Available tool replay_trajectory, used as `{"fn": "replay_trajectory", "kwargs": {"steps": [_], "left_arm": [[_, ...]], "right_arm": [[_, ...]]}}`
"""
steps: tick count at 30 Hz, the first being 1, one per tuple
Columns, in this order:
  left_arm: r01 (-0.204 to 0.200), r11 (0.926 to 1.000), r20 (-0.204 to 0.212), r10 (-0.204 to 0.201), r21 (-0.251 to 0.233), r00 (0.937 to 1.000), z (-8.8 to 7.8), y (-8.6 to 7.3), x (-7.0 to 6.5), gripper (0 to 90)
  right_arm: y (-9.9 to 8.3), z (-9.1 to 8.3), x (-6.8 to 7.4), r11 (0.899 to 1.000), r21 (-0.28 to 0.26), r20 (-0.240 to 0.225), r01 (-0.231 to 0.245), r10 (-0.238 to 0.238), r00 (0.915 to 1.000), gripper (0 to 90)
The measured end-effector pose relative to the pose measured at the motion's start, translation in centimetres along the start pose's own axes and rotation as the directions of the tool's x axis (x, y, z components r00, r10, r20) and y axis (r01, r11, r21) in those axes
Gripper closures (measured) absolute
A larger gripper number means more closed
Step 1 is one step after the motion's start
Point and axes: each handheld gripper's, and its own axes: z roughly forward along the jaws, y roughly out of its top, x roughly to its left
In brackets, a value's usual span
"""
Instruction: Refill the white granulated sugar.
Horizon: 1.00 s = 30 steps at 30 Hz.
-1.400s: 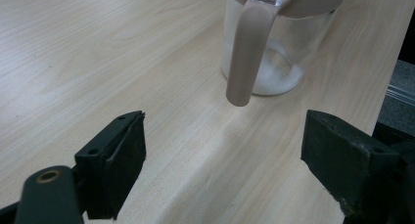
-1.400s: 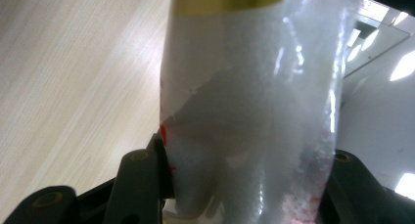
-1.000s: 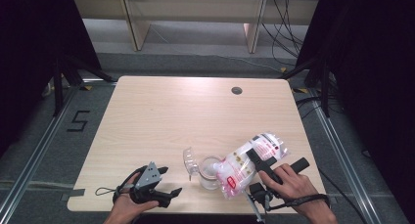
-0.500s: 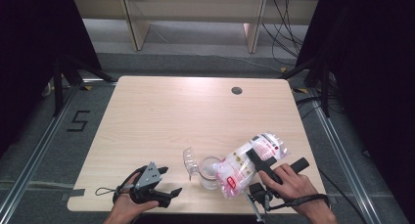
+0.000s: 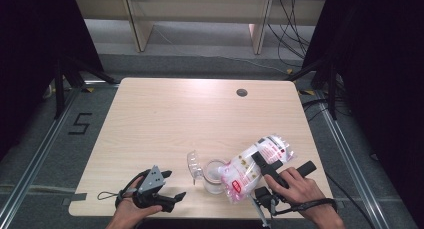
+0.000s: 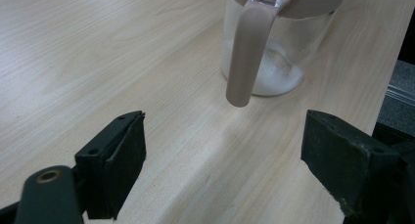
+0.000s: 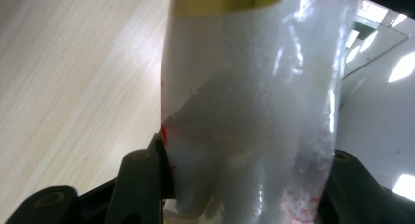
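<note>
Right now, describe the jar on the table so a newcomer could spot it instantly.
On the wooden table, look at the near edge, between the left gripper and right gripper. The glass jar stands upright under the tilted bag of white granules. It is clear, with a beige rim and strap, and white powder at its bottom.
</note>
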Motion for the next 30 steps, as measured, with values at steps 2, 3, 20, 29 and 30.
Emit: {"fn": "replay_trajectory", "kwargs": {"steps": [2,3,20,29,30], "left_arm": [[0.003,0.9999,0.004,-0.003,-0.010,1.0000,0.10,-0.04,0.01,16.4],[0.007,1.0000,0.011,-0.007,-0.006,0.9999,0.10,-0.03,0.01,16.4],[-0.006,1.0000,-0.001,0.006,0.001,1.0000,0.00,0.01,-0.07,16.4],[-0.011,0.9999,-0.003,0.012,0.009,0.9999,-0.14,0.06,-0.03,16.4],[-0.011,0.9999,-0.002,0.011,0.008,0.9999,-0.12,0.06,-0.05,16.4]], "right_arm": [[-0.06,-0.08,-0.06,1.000,0.003,-0.001,0.005,-0.005,1.0000,54.9],[-0.08,-0.14,-0.06,1.000,0.006,-0.001,0.004,-0.004,1.0000,55.0],[0.18,-0.09,-0.16,1.000,0.007,0.000,0.018,-0.018,0.9998,55.2],[0.18,-0.08,-0.20,1.000,0.006,0.000,0.018,-0.018,0.9998,55.3],[0.17,-0.09,-0.19,1.000,0.007,0.000,0.019,-0.019,0.9998,55.3]]}}
